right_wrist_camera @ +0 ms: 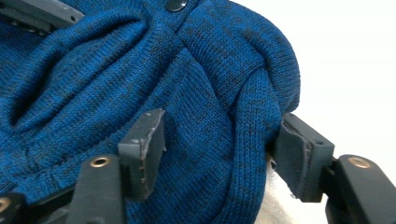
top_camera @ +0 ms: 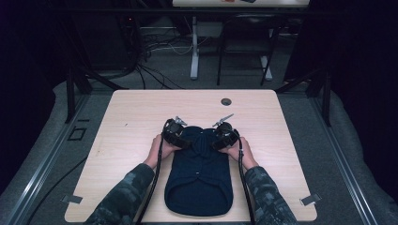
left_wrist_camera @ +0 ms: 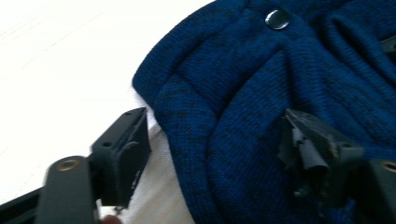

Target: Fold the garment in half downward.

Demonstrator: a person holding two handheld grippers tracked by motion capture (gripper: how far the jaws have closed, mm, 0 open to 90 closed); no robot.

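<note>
A dark blue knitted garment [top_camera: 199,180] lies flat on the light wooden table [top_camera: 136,117], its rounded hem towards the person. My left gripper [top_camera: 182,139] is at its far left corner and my right gripper [top_camera: 218,141] at its far right corner. In the left gripper view the left gripper [left_wrist_camera: 219,156] stands open, one jaw on bare table and the other on the knit, with a folded edge of the garment [left_wrist_camera: 243,93] between them. The right gripper [right_wrist_camera: 219,151] is likewise open astride a thick fold of the garment [right_wrist_camera: 205,79]. A small button [left_wrist_camera: 278,18] shows near the collar.
A round cable hole [top_camera: 226,101] sits near the table's far edge. Metal clips [top_camera: 72,199] [top_camera: 310,199] mark the front corners. Bare tabletop lies left, right and beyond the garment. Behind the table are cables and the legs of another desk [top_camera: 194,51].
</note>
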